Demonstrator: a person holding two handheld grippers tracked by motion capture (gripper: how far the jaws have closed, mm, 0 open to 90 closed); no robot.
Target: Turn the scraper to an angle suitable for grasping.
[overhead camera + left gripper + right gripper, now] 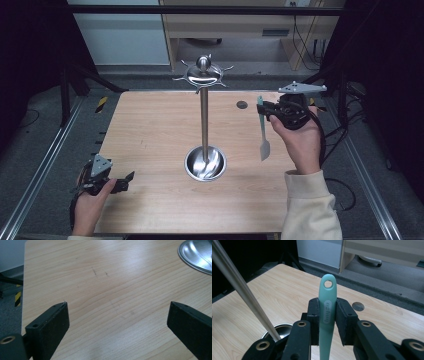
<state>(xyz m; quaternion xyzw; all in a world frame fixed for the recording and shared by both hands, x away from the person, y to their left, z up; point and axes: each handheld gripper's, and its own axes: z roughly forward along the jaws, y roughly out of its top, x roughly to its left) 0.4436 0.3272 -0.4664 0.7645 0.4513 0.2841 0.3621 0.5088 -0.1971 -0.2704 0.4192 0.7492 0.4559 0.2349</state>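
Clamping green spatula (326, 312), right tongs (326, 322); high view: left tongs (131, 176) apart.

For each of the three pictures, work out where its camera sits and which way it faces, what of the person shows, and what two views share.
High view: above the person's side, looking forward and down on the wooden table, both hands and forearms, the left gripper and the right gripper.
Left gripper view: on the left gripper, looking across bare tabletop between its open jaws.
Right gripper view: on the right gripper, jaws clamping the green spatula upright.
Shared: the steel rack's base dish.
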